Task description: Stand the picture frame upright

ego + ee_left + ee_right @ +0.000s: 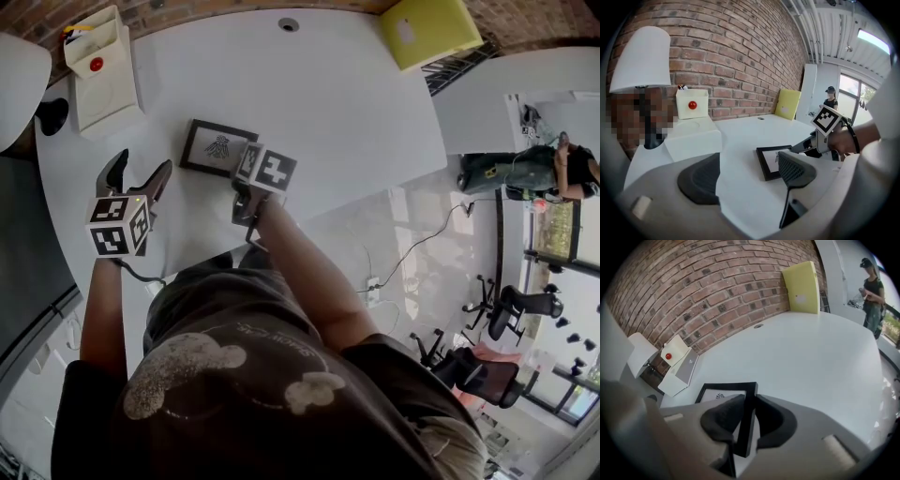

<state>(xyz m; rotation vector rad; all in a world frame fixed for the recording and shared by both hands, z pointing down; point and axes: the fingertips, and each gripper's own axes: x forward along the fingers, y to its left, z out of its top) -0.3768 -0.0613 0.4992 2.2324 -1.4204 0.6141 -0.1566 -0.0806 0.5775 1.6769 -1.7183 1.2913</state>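
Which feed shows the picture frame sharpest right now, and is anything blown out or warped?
Right gripper view: picture frame sharp, clamped in the right hand-held gripper; fisheye bows the brick wall. Left gripper view: window blown out at right. Head view: even light, frame small, partly behind the marker cube.

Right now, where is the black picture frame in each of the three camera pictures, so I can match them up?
Head view: the picture frame is left of centre, in the upper half.
Left gripper view: the picture frame is just right of centre, in the lower half.
Right gripper view: the picture frame is low centre, its edge between the right gripper pads.
Shared landmark: the white box with a red dot, on each picture's left.
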